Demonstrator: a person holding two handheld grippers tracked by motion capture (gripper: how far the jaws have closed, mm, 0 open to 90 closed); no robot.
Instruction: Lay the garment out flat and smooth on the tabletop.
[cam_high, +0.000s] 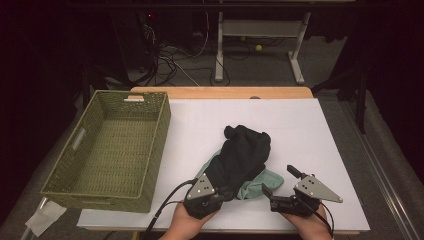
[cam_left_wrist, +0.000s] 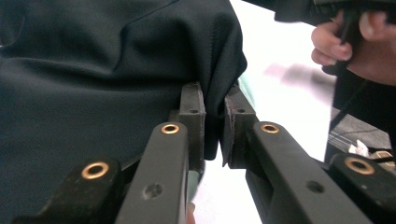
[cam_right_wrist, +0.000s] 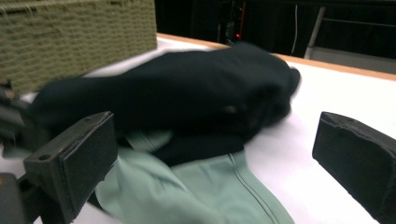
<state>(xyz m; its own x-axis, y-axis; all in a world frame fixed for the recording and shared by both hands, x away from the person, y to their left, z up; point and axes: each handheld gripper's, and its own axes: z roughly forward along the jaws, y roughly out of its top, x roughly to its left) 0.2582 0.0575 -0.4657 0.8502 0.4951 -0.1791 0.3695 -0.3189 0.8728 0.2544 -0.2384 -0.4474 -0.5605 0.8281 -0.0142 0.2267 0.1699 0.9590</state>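
**Soft dark garment pinched at its near edge, pale green one beneath**

The dark garment (cam_high: 243, 152) looks light, limp and smooth, so it will likely sag and drape from wherever it is held rather than keep any shape. A fold or hem at the edge is the sensible place to take it, and a thin pinch could slip out of the pads if pulled sharply. The left tongs (cam_left_wrist: 214, 133) are closed on just such a fold at the garment's near end, the fabric bunched between the two pads. The right tongs (cam_right_wrist: 210, 172) stand wide open, just short of the pile, gripping nothing.

The garment is black or very dark navy, matte, with soft creases, lying crumpled in the middle of the white table (cam_high: 310, 130). It rests on a pale green garment (cam_high: 262, 182) with visible seams, which peeks out at the near side. A woven green basket (cam_high: 107, 150) stands well to the left, with nothing in it.
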